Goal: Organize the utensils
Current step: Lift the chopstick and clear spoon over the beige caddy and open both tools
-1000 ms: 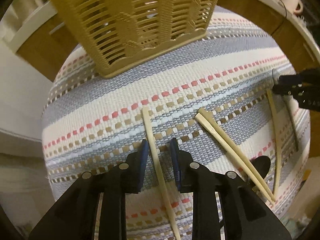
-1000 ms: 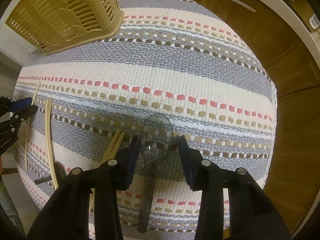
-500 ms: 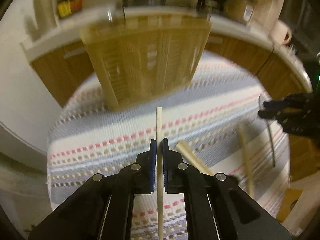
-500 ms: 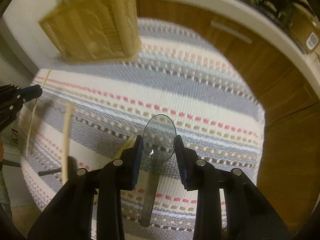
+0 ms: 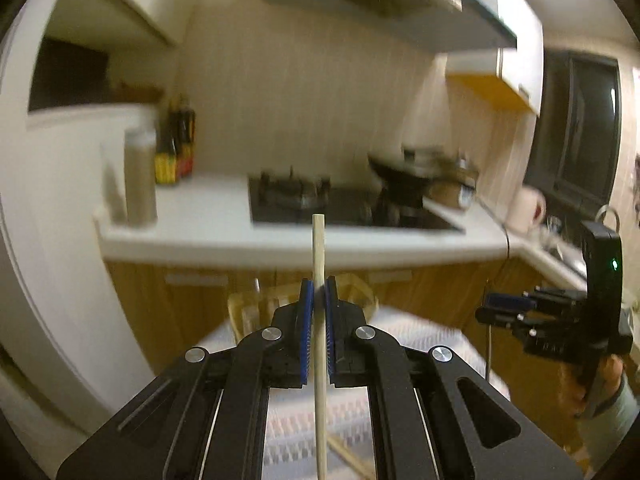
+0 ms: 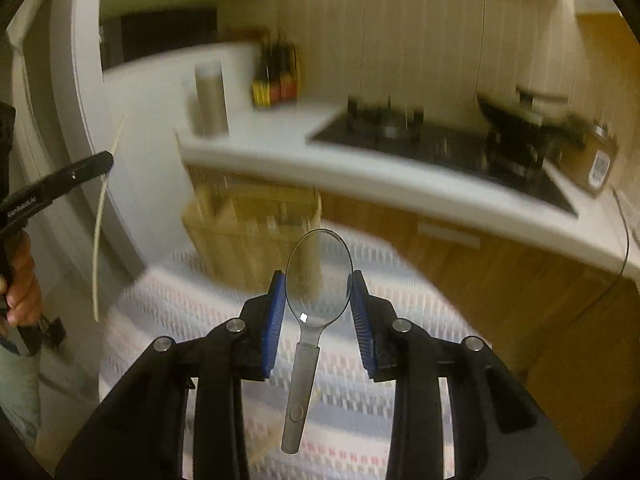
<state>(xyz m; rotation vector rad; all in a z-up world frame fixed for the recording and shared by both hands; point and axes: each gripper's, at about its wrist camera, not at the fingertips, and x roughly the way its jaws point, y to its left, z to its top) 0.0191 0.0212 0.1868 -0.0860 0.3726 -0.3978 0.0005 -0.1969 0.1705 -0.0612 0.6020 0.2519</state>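
My left gripper (image 5: 319, 286) is shut on a pale wooden chopstick (image 5: 319, 320) and holds it upright, high above the striped mat (image 5: 420, 336). The chopstick also shows in the right wrist view (image 6: 100, 216), held by the left gripper (image 6: 105, 160). My right gripper (image 6: 319, 280) is shut on the bowl of a clear plastic spoon (image 6: 316, 292), handle hanging toward me. The woven tan basket (image 6: 252, 224) stands at the mat's far end, blurred; in the left wrist view the basket (image 5: 252, 308) is partly hidden behind my fingers. The right gripper (image 5: 496, 310) shows at the right.
A white kitchen counter (image 5: 224, 236) with a black gas hob (image 5: 344, 204), a pan, bottles (image 5: 176, 148) and a tall canister (image 5: 140, 180) lies behind the mat. Wooden cabinet fronts (image 6: 520, 280) stand below it. More chopsticks (image 5: 352, 460) lie on the mat below my left gripper.
Both grippers have risen and tilted up from the mat. The left closed on the chopstick and lifted it; the right closed on the spoon and lifted it. The view now faces the kitchen.
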